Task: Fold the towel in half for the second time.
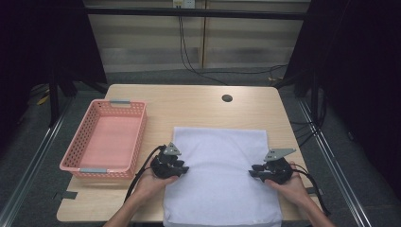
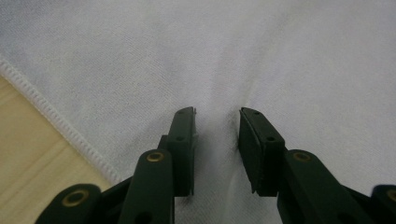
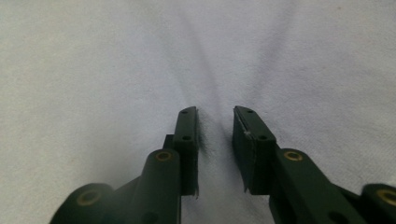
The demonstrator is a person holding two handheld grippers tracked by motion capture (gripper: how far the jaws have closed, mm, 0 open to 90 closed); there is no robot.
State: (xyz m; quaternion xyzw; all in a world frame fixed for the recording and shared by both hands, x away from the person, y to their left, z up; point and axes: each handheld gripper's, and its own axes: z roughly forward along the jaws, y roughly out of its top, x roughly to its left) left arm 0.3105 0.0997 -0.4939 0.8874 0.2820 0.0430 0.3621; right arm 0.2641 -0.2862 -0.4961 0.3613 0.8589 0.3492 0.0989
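A white towel (image 1: 220, 175) lies spread flat on the near half of the wooden worktop (image 1: 198, 106), its near edge hanging just over the worktop's near rim. To its left, apart from it, stands an empty pink basket (image 1: 137, 142) with grey handle clips at its far and near ends. A dark round hole (image 1: 227, 98) sits in the worktop far behind the towel.

The left gripper (image 1: 181, 169), held in the person's left hand (image 1: 153, 182), rests on the towel just inside its left edge, jaws pointing right toward the middle. The right gripper (image 1: 255, 170), in the right hand (image 1: 291, 184), rests just inside the towel's right edge, jaws pointing left. The two face each other across the cloth, well apart.

In the left gripper view the left gripper (image 2: 217, 135) has its jaws pressed down on the towel (image 2: 233, 56) with a narrow gap between them; a ridge of cloth rises in that gap and creases fan out beyond the tips. The pads bear on that pinched fold. The stitched hem and bare wood show at the left of this view.

In the right gripper view the right gripper (image 3: 215, 133) shows the same: jaws drawn close together, a raised fold of towel (image 3: 116, 70) caught between the pads, wrinkles running away from the tips.
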